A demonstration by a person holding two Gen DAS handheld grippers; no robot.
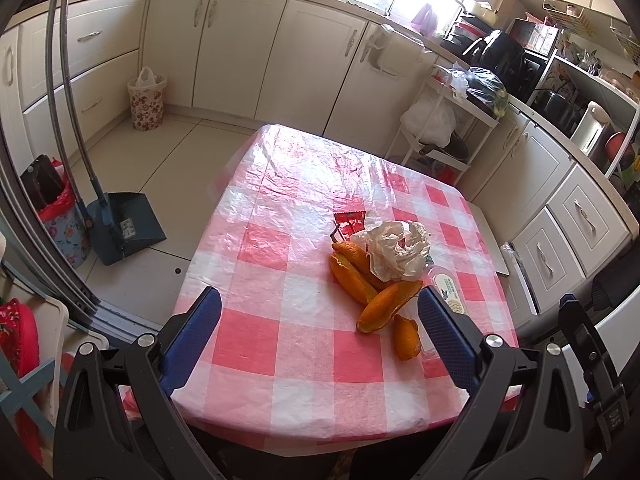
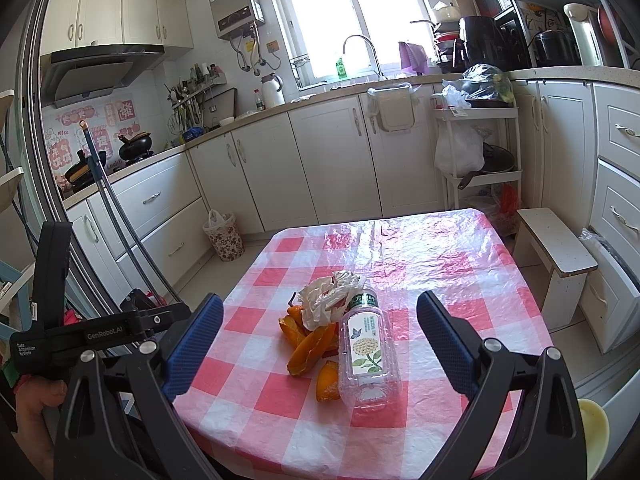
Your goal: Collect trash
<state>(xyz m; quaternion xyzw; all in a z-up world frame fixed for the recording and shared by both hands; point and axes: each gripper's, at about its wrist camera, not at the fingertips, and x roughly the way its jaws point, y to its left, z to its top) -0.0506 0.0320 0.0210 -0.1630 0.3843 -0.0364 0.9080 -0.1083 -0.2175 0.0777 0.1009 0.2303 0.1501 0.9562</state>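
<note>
On the table with a red-and-white checked cloth [image 1: 280, 280] lies a heap of trash: orange peels [image 1: 372, 300], a crumpled white tissue [image 1: 396, 252], a red wrapper [image 1: 351, 222] and an empty clear plastic bottle [image 2: 366, 356] lying on its side. The heap also shows in the right wrist view: peels [image 2: 308, 344], tissue [image 2: 326, 304]. My left gripper [image 1: 318, 328] is open and empty, just short of the peels. My right gripper [image 2: 320, 328] is open and empty, with the bottle and peels ahead between its fingers. The left gripper's body [image 2: 80, 340] shows at the left of the right wrist view.
A flowered waste bin with a bag [image 1: 146, 100] stands on the floor by the cabinets. A blue dustpan with a broom [image 1: 124, 228] leans at the left. A white rack cart [image 2: 476, 152] and a small stool [image 2: 554, 256] stand right of the table.
</note>
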